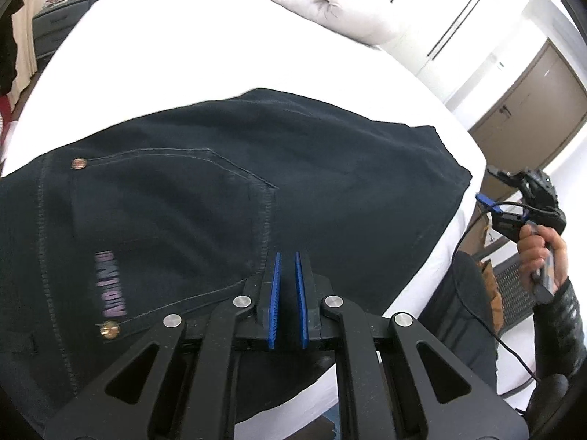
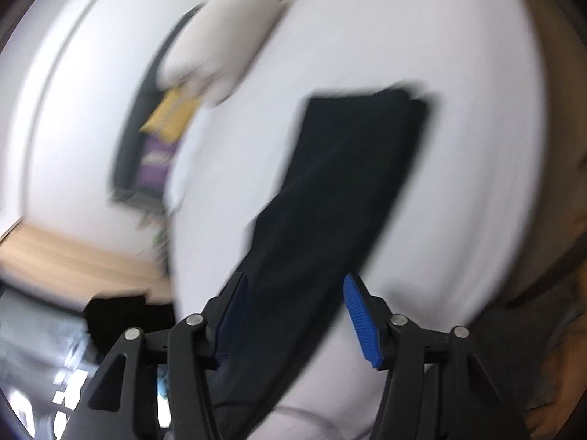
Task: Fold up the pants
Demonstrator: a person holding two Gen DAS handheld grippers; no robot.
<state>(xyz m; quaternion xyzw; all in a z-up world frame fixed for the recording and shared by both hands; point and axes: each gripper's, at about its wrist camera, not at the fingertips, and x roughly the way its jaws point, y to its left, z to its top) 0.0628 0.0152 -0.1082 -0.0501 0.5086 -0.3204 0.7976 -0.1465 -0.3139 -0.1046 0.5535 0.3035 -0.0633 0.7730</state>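
Dark pants (image 1: 227, 198) lie flat on the white bed (image 1: 205, 47), waist end near and legs stretched far, apparently halved lengthwise with cross folds left, as the left claw (image 1: 288, 293) hovers closed and empty while the right claw (image 2: 293, 315) stands open over a leg.

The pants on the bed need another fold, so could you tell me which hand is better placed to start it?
Probably the right. The right gripper has its jaws open with the pants running between them, ready to pinch. The left gripper is shut and empty above the pants' pocket end.
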